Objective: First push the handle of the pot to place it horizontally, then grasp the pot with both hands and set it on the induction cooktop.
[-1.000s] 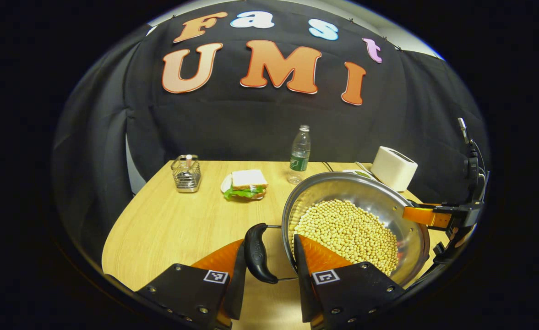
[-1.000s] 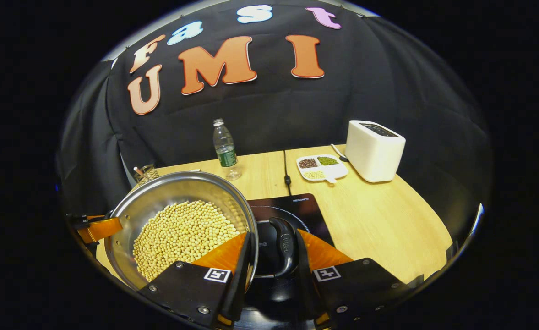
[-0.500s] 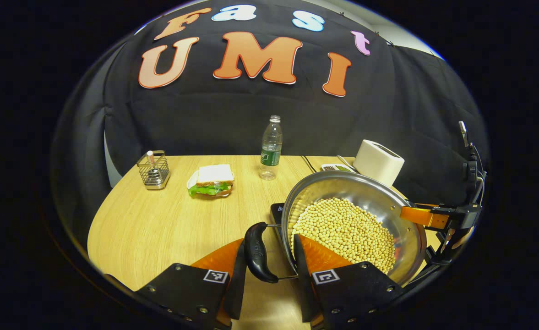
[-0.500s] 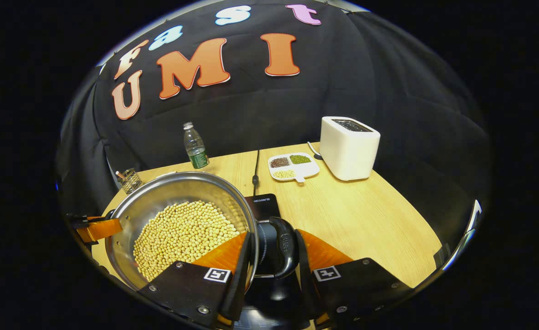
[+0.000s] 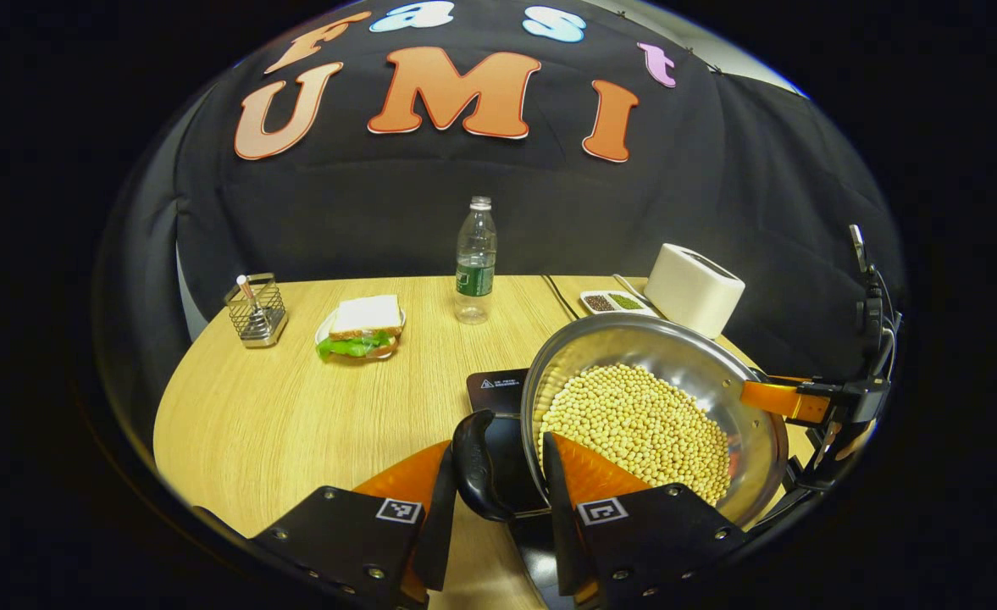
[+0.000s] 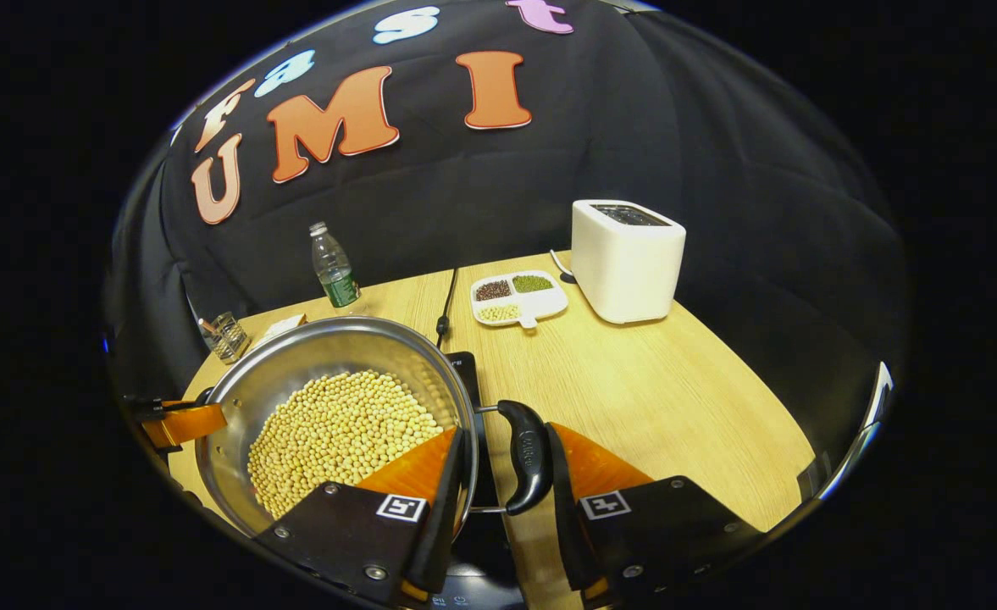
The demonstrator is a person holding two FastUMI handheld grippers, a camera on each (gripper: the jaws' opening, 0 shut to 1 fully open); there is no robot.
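Pot (image 5: 676, 373) of beans gripped at both handles by each hand-held gripper (image 5: 491, 496), bottle (image 5: 474, 259) and toaster (image 6: 627, 258) beyond.

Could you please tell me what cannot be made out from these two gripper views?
- Whether the pot rests on the induction cooktop: its underside is hidden by its own body in both views.
- Most of the cooktop: covered by the pot and the left gripper.
- What stands in the wire basket: too small in the left gripper view.
- The tray's contents: too small in the right gripper view.
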